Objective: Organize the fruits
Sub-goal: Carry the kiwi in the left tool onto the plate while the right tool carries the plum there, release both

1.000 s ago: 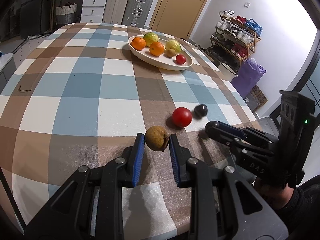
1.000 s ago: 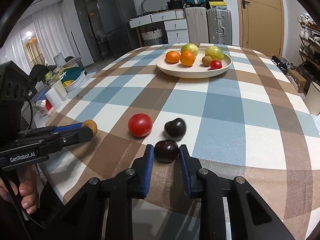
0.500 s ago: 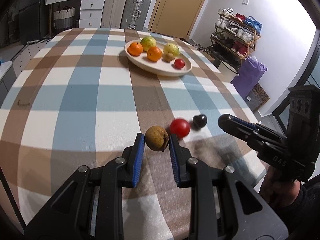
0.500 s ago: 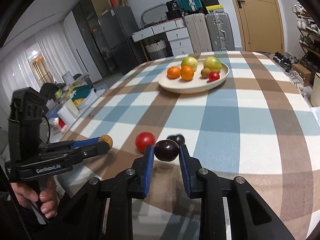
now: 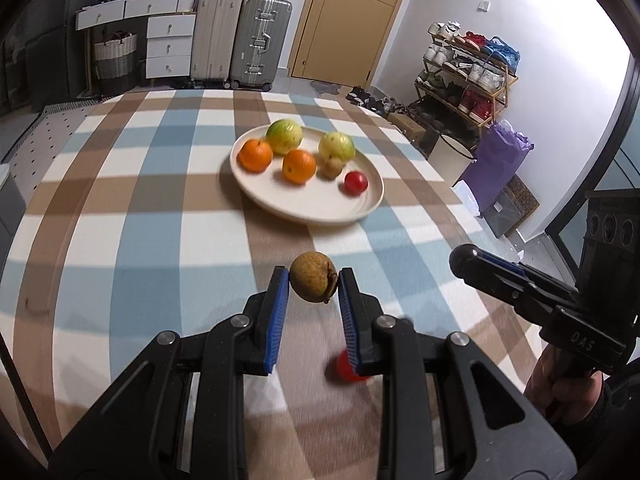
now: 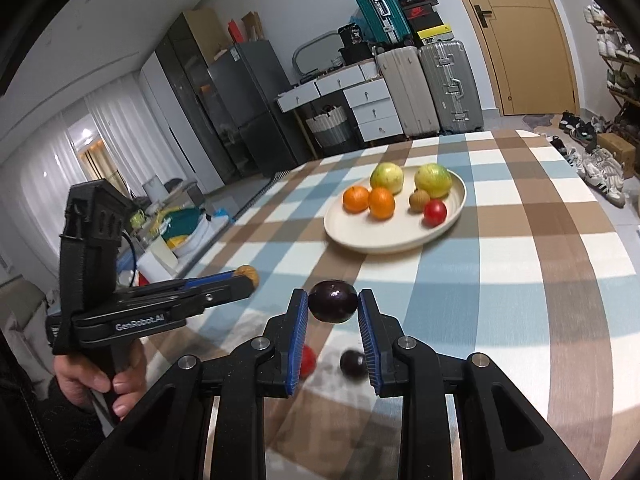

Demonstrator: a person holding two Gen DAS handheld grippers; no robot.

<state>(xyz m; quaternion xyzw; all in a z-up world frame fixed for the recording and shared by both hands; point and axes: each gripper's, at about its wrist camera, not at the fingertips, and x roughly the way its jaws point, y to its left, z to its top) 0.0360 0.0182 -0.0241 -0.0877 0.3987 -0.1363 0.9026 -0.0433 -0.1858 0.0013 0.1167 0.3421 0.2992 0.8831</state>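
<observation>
My left gripper (image 5: 313, 284) is shut on a brown wrinkled fruit (image 5: 314, 282), held in the air above the checked tablecloth. My right gripper (image 6: 333, 302) is shut on a dark purple plum (image 6: 333, 301), also lifted off the table. A cream plate (image 5: 320, 208) further back holds two oranges, two yellow-green fruits, a small brown fruit and a small red one. Below the grippers a red tomato (image 5: 345, 368) and a second dark plum (image 6: 352, 364) lie on the cloth. In the right wrist view the left gripper (image 6: 246, 278) appears at left with the brown fruit (image 6: 249, 273).
The table's right edge (image 5: 452, 216) drops to a floor with a purple bag (image 5: 496, 168) and a shoe rack (image 5: 468, 76). Suitcases (image 5: 260, 40) and white drawers (image 5: 168, 46) stand beyond the far edge. A person's hand (image 6: 96, 380) grips the left tool's handle.
Both grippers have risen off the table with their fruits and moved toward the plate. The tomato and the second plum have dropped to the bottom of both views.
</observation>
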